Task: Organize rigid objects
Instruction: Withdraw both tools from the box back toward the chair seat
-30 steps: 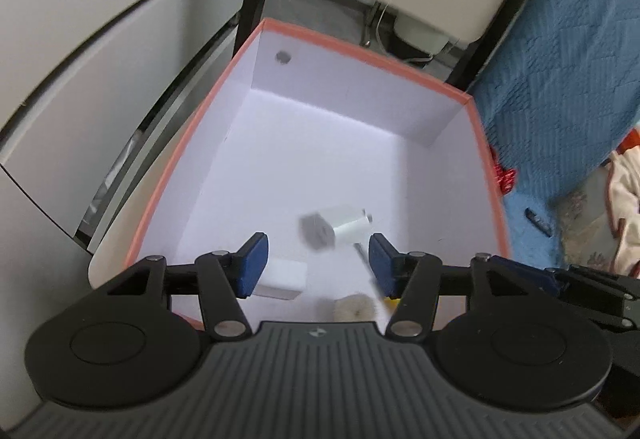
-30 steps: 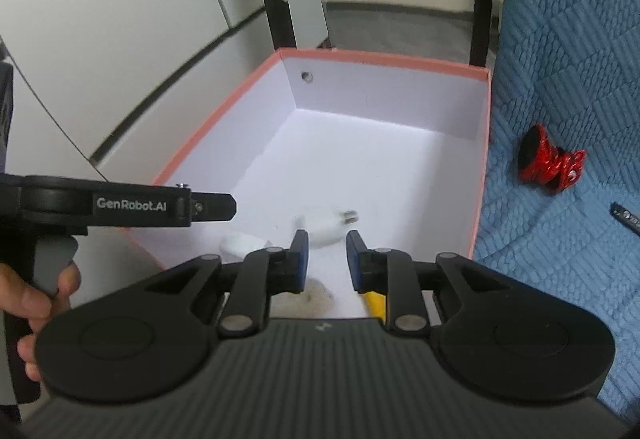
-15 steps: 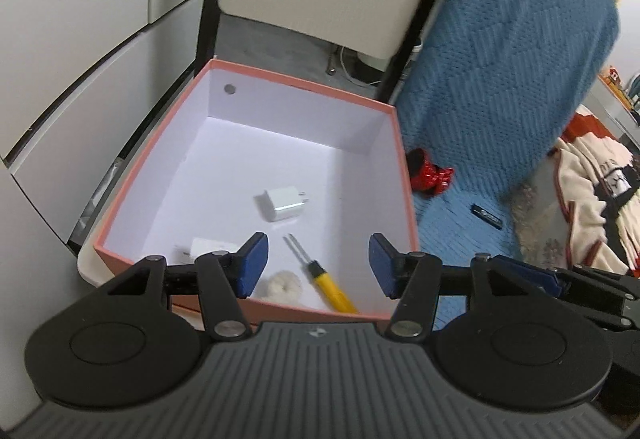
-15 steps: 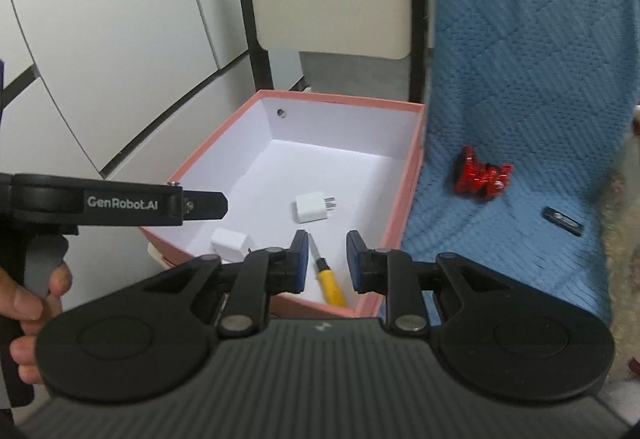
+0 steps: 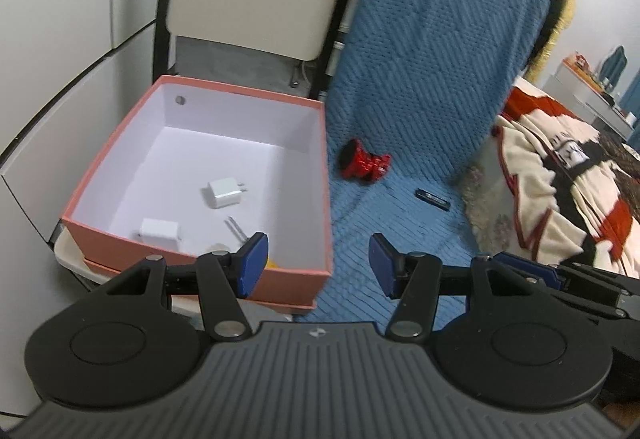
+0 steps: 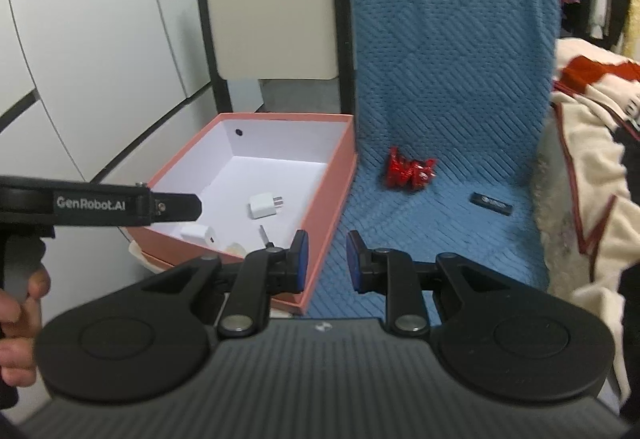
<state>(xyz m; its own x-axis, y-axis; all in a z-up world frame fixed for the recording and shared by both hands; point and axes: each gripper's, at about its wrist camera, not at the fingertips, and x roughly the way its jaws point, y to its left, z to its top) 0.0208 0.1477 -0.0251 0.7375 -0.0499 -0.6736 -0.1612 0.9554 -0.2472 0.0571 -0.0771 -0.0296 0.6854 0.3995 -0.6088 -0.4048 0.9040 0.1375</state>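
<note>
Your left claw is spread wide with nothing between its blue pads. Your right claw has only a small gap, and it pinches nothing too. Both hang above the near corner of the pink cardboard box with white insides. In the box lie two white plug chargers, a yellow-handled screwdriver and a small pale round thing. On the blue quilted blanket beside the box sit a shiny red toy and, a bit apart from it, a small flat black bar. Your hand shows at the left edge.
</note>
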